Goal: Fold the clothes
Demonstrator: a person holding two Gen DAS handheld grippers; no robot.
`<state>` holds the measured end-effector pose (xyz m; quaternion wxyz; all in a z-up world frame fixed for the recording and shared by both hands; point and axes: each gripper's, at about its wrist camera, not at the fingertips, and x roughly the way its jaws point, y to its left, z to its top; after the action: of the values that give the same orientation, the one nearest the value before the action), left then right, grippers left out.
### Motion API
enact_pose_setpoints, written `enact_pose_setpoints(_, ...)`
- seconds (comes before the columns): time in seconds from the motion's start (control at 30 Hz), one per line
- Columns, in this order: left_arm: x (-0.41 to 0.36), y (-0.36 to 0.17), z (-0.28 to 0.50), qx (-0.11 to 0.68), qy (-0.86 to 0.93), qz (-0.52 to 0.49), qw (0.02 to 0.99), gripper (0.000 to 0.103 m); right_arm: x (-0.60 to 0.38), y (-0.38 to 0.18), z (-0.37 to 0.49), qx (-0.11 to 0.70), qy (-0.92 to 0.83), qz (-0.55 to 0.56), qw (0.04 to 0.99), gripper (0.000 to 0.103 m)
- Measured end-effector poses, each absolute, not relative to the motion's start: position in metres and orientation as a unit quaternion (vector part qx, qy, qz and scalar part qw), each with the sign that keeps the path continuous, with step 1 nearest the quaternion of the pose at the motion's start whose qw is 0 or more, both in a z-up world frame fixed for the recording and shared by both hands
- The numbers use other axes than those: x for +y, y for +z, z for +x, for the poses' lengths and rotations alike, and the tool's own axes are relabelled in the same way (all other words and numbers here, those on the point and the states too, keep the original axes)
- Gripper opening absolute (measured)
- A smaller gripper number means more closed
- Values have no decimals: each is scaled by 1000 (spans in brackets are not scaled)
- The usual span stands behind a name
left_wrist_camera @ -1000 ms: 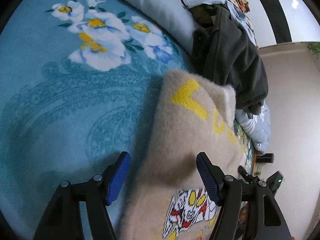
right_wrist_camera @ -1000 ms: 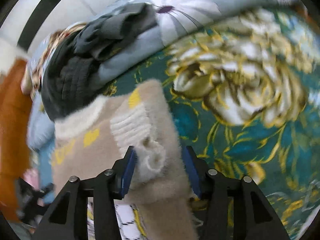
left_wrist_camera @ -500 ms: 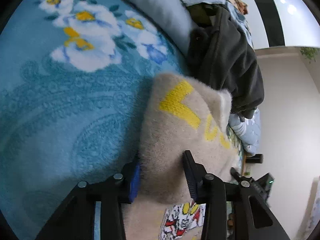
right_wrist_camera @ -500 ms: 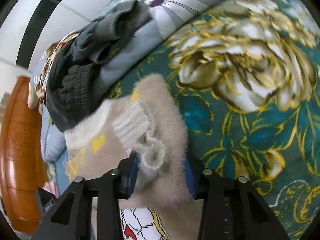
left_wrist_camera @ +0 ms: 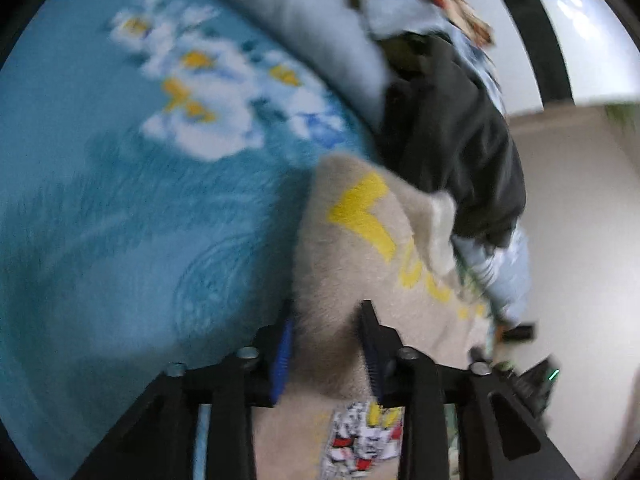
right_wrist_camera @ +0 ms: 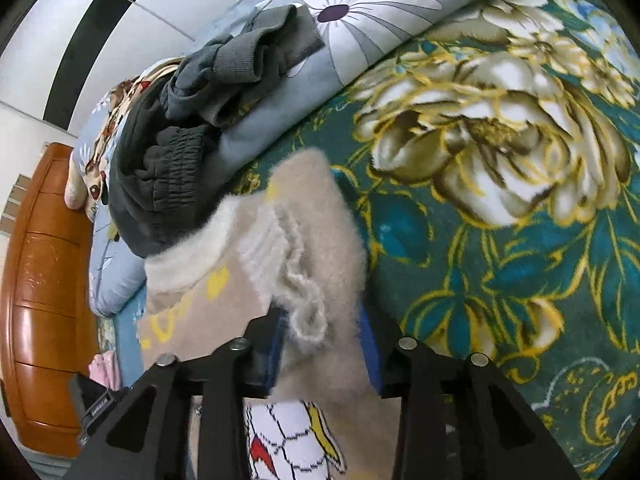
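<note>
Sweater (left_wrist_camera: 348, 264), beige & fuzzy w/ yellow lettering, lies on the bed, one side on a blue floral blanket (left_wrist_camera: 120, 208), the other on a teal blanket w/ big gold flowers (right_wrist_camera: 500, 240). Left gripper (left_wrist_camera: 326, 344) grips a fold of the sweater's left edge, jaws closed in on a bunched ridge of fabric between the blue pads; left view is motion-blurred, so fine detail is soft. Right gripper (right_wrist_camera: 322, 344) pinches the opposite edge, jaws pressed onto the fuzzy knit w/ a pale ribbed cuff (right_wrist_camera: 288, 256) folded over on top, just ahead of the fingers. Cartoon print in red, white & yellow (right_wrist_camera: 292, 440) shows on the sweater front below the jaws. Beyond the sweater's far end: heap of dark grey clothes (right_wrist_camera: 168, 168) on a grey flower-print duvet (right_wrist_camera: 360, 12), touching the sweater's collar end. Wooden headboard (right_wrist_camera: 44, 300) at far left of right view.
</note>
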<state>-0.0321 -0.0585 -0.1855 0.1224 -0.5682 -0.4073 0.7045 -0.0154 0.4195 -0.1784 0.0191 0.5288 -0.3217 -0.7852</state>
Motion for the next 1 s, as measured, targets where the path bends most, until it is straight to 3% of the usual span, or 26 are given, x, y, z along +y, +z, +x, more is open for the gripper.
enact_pose_setpoints(0.13, -68, -187, -23, -427, 692, -573, 99, 57, 429, -182, 3, -311, -778, 545, 27, 52)
enact_pose_setpoints(0.57, -64, -157, 21, -315, 740, -592, 47, 64, 429, -199, 84, -302, -748, 587, 71, 52)
enact_pose_setpoints(0.83, -42, -182, 37, -242, 673, -694, 78, 65, 426, -207, 115, -324, -733, 591, 91, 52)
enact_pose_setpoints(1.0, -38, -191, 51, -246, 630, -730, 103, 63, 421, -207, 130, -338, -725, 589, 115, 52)
